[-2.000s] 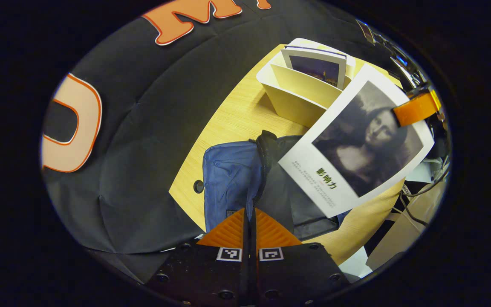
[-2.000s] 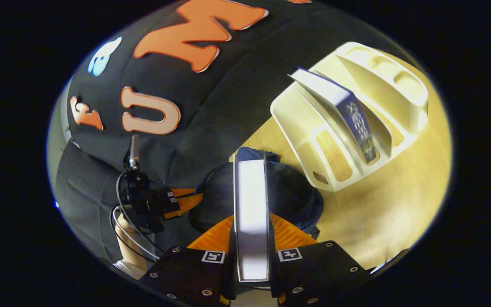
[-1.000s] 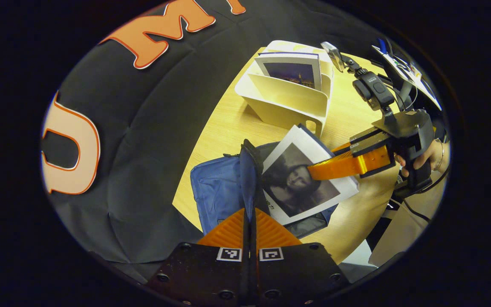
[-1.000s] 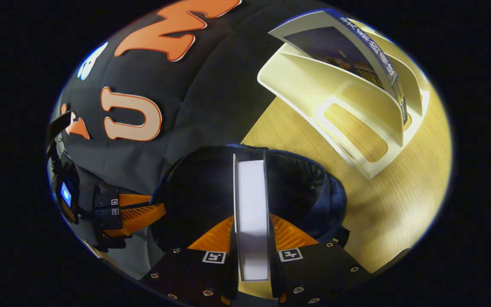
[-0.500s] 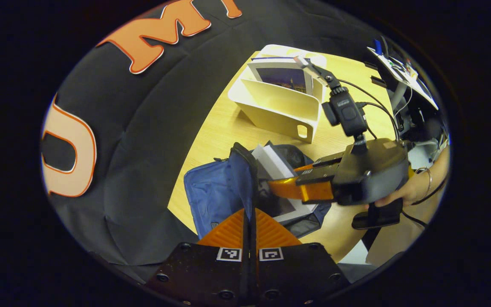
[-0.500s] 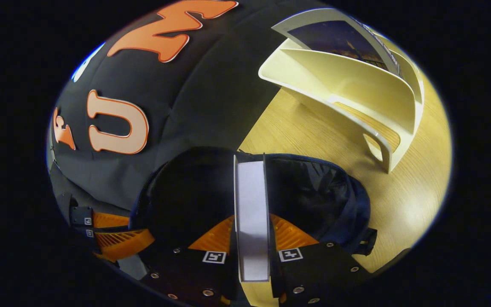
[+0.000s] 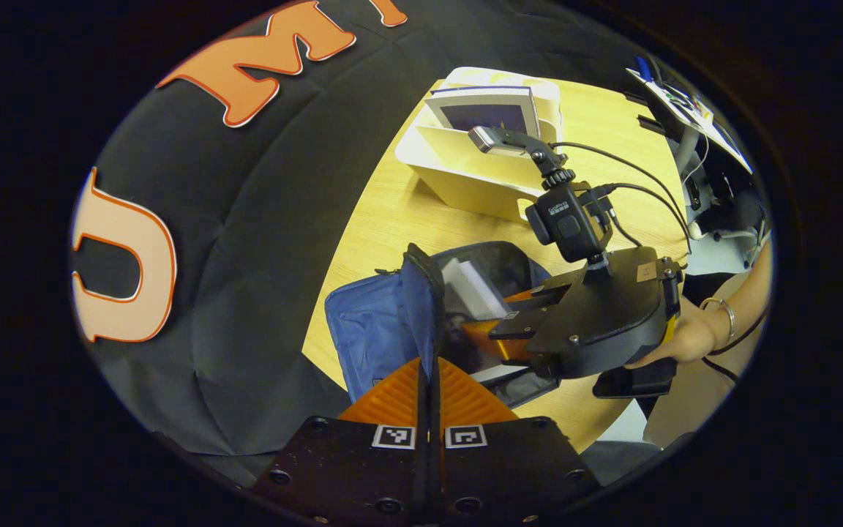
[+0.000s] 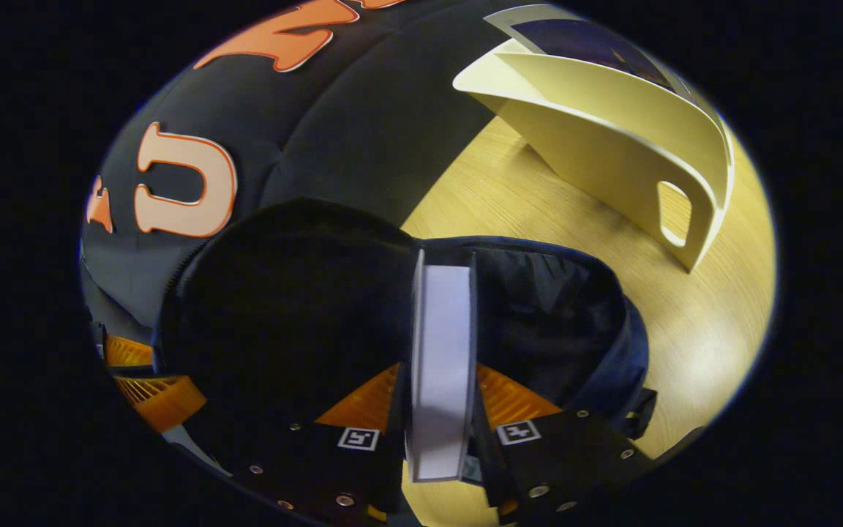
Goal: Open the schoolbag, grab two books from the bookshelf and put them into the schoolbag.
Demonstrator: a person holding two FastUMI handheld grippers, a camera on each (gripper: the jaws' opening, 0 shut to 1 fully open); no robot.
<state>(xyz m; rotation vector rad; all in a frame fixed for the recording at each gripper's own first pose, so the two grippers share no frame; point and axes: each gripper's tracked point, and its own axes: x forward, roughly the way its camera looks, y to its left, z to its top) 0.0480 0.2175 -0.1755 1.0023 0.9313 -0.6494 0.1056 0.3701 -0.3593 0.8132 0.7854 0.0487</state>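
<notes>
Right claw [image 8: 440, 399] clamped on first book [image 8: 442, 366], both fingers flat against its covers. Long axis straight out toward 12 o'clock, leading edge pointing into dark mouth of schoolbag [image 8: 538, 307], already partly past the rim. Left claw [image 7: 429, 395] pressed together on bag's blue flap [image 7: 414, 307], holding the opening up. Second book [image 7: 491, 117] upright in bookshelf [image 7: 465, 179] on worktop [image 7: 392, 212], at 1 o'clock beyond bag, nearer right claw.

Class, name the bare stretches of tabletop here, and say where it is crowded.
Bare wood lies between the schoolbag and the bookshelf, and beyond the bookshelf's right side. The schoolbag's mouth is crowded: both tongs and a book meet there.
</notes>
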